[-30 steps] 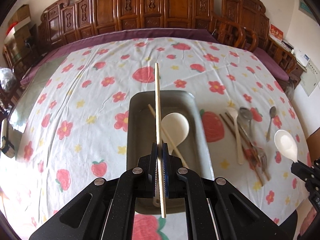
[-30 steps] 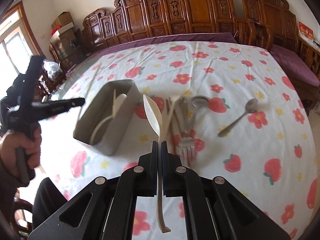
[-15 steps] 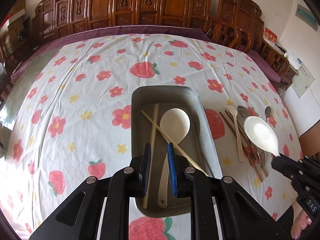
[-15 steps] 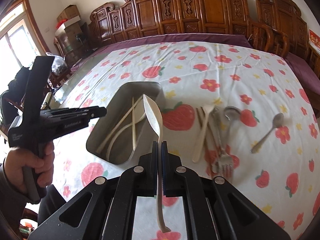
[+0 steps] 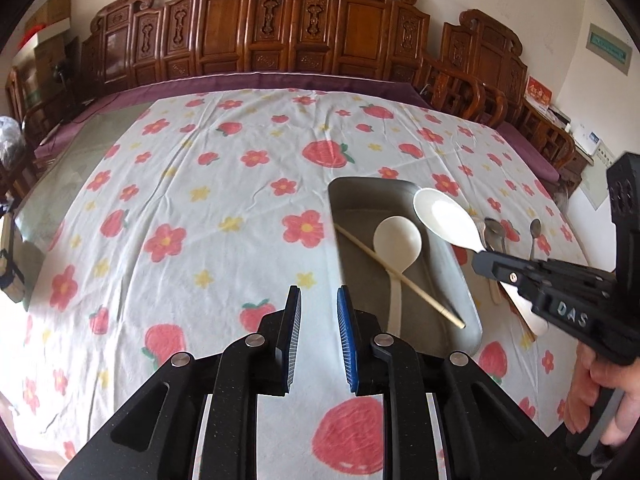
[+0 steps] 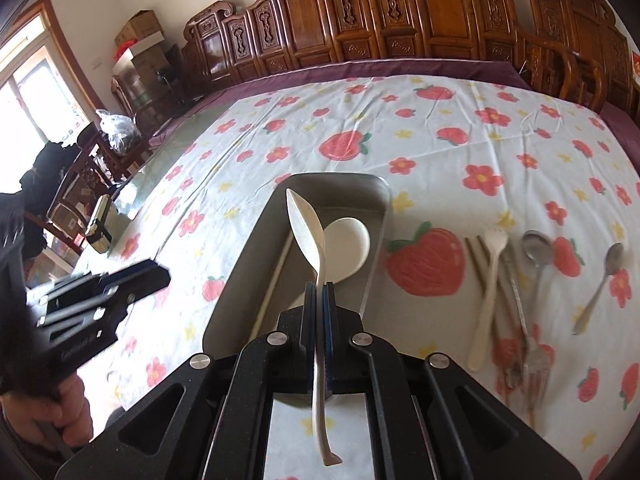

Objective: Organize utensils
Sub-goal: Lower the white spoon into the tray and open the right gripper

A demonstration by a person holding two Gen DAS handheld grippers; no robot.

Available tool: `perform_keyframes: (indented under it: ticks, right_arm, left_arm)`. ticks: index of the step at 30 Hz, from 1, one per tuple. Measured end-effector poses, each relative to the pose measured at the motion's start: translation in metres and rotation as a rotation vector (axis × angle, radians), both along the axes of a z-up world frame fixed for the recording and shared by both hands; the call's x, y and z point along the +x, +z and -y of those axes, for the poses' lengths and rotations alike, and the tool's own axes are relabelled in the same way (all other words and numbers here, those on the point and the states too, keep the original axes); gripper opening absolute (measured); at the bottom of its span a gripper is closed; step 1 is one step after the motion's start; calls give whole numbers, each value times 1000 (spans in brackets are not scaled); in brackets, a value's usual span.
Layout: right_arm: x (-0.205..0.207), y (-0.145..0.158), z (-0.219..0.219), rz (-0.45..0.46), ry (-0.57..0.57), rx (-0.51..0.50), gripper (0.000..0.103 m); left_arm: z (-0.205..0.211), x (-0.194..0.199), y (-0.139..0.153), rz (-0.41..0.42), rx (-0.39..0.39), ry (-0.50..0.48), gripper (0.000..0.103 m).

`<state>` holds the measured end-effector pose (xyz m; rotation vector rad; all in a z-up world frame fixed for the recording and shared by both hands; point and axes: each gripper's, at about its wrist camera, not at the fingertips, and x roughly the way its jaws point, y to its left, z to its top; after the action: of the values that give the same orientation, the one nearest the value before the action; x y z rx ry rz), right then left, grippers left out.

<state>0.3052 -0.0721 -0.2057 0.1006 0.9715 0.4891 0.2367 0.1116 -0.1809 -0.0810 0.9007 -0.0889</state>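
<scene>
The right tool (image 6: 319, 292) is pinching a white spoon (image 6: 308, 232) by the handle, its fingers pressed tight on the stem so the tail of the handle is hanging out below and the bowl is pointing forward, turned on edge. Just ahead of and beneath that bowl, the grey metal tray (image 6: 378, 200) is sitting on the tabletop (image 6: 460, 120) with its strawberry cloth, and it is already holding another white spoon (image 6: 348, 246) and what looks like a pair of pale chopsticks (image 6: 276, 276) along its left side. The left tool (image 5: 318, 322) is hanging spread and empty to the left of the tray, clear of the drop. To do this step well, the right tool is probably best lowered until the spoon is lying close to the tray floor and roughly along its length before the fingers are let go, since a release from this height on edge would likely make the spoon clatter or tip over the rim. To the right of the right tool, still on the cloth, a smaller white spoon (image 6: 486, 292), two metal spoons (image 6: 536, 248) (image 6: 600, 288), a fork (image 6: 532, 364) and some darker chopsticks (image 6: 478, 258) are waiting, so I judge the sorting is only partly done.
</scene>
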Motion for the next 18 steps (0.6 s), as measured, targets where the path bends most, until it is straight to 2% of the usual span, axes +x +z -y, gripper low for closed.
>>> perform_keyframes:
  ticks: [7,14,18]
  right_arm:
    - [15,-12,-19,-19,-9,-25,4]
    - [25,-21,-25,-31,-31,-11,6]
    - [23,-20,-24,-23,-12,16,24]
  left_arm:
    - [-11,-12,-3,35,24,10,17]
    - [-12,-14,-4,47,13,-1,17]
    - [-7,-16,-5,48,22,-6,17]
